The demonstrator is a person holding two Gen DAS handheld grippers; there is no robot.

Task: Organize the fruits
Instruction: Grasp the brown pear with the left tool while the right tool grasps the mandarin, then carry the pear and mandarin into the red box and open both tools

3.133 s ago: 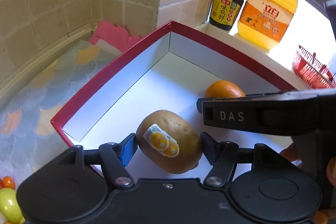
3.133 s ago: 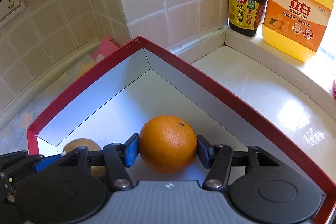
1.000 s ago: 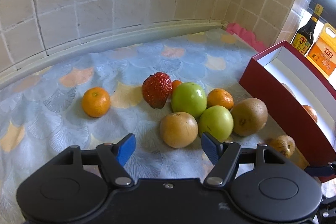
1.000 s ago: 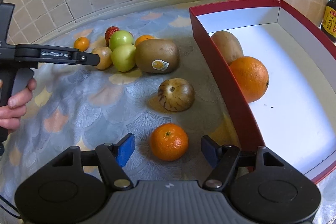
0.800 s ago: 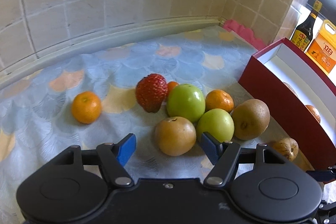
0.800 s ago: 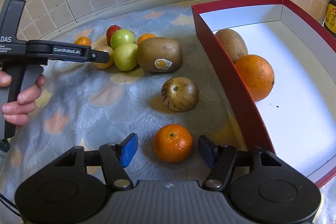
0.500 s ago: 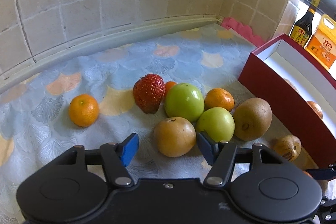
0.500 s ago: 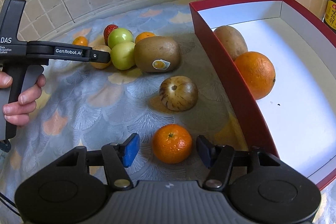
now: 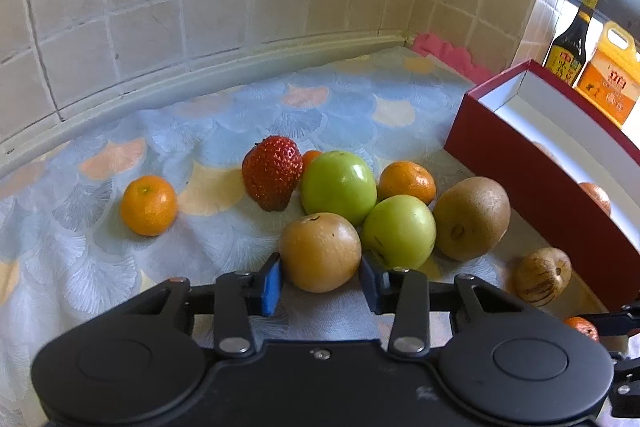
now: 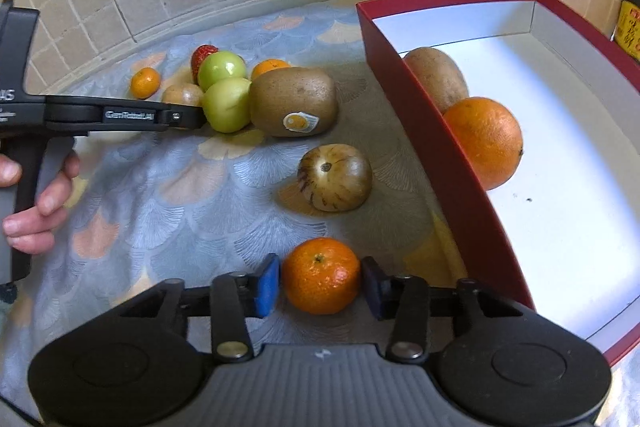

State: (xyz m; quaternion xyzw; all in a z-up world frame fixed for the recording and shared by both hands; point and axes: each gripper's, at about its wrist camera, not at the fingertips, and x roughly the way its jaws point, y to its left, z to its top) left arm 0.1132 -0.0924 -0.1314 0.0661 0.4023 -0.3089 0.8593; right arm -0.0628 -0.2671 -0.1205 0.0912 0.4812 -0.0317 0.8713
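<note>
Both grips are being made at once. The left gripper (image 9: 320, 281) has just been closing, and a round brown fruit (image 9: 320, 251) is now framed squarely between its fingers, the pads seated against its flanks. A green fruit (image 9: 399, 230) is pressed up just beyond the right-hand finger, so a clean lift will be needed or it may be nudged.

The right gripper (image 10: 319, 285) has likewise just been closing, and a small mandarin (image 10: 320, 274) is clamped between its pads at the widest part. Ahead of those fingers a striped brown fruit (image 10: 335, 177) is lying apart, and further ahead a kiwi (image 10: 294, 101) with a sticker.

The red box (image 10: 424, 131) is seen off to the right of the right fingers; an orange (image 10: 486, 139) and another brown fruit (image 10: 436, 77) are already inside.

Both held fruits are judged light and roundish. The mandarin's peel is probably soft and giving, so only modest squeeze is called for; the brown fruit looks smooth and firmer, likelier to slip or roll. A hold across the middle suits each.
</note>
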